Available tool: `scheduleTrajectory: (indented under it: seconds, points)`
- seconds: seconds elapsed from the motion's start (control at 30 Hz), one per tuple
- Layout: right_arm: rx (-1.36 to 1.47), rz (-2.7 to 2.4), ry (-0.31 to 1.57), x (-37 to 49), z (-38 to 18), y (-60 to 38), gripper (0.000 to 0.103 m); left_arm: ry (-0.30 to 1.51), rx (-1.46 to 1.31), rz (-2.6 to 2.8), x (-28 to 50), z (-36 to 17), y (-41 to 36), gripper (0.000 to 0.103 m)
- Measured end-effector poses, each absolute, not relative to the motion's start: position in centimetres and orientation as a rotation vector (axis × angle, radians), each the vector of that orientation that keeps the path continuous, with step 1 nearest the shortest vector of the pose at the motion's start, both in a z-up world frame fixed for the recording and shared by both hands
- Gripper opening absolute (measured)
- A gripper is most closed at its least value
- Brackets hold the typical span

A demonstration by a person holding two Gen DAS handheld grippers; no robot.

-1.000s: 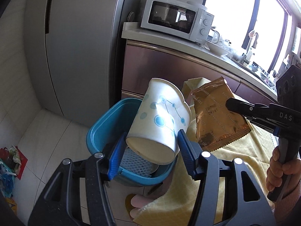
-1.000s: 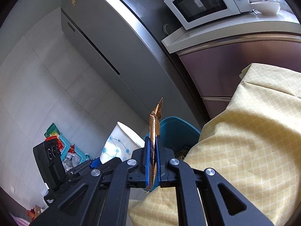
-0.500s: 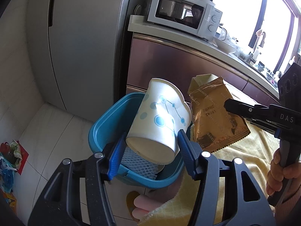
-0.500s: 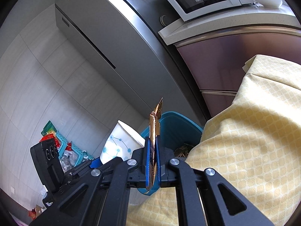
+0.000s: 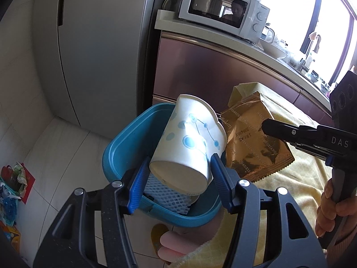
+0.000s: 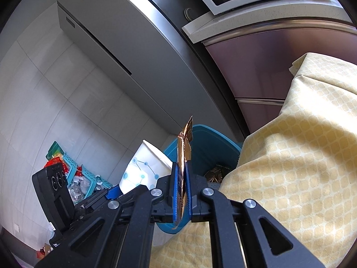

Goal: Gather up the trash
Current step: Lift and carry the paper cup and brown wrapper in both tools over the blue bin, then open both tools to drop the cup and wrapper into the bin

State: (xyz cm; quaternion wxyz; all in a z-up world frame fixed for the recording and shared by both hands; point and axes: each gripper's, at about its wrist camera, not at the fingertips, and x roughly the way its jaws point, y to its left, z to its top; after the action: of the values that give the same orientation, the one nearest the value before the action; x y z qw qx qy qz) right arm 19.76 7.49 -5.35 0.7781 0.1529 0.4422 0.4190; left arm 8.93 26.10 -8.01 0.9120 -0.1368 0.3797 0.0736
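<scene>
while we looked along the left gripper (image 5: 180, 169), its blue pads stood half spread, clamped on the base of a tilted paper cup (image 5: 189, 143) at frame centre, over the blue bin (image 5: 116, 149). our right gripper (image 6: 181, 192) was pressed together, pinching a gold wrapper (image 6: 183, 151) edge-on. the cup hid most of the bin's contents; only white foam netting (image 5: 160, 192) showed.

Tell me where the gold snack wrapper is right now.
The gold snack wrapper is pinched in the right gripper, held above the yellow tablecloth's edge, just right of the paper cup and beside the blue bin.
</scene>
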Motion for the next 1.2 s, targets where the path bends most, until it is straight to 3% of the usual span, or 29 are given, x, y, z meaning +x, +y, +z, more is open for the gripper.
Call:
scheduleTrajectory:
  seconds: [0.73,1.2]
  points:
    - [0.309,0.883,1.026,20.3,-7.4,9.9,0.008,0.853,-0.278,0.183,11.3,-10.9,26.5,0.055]
    - [0.310,0.869,1.028,20.3,-7.6,9.5,0.019,0.831,-0.280,0.164,10.9,-10.8,25.9,0.055]
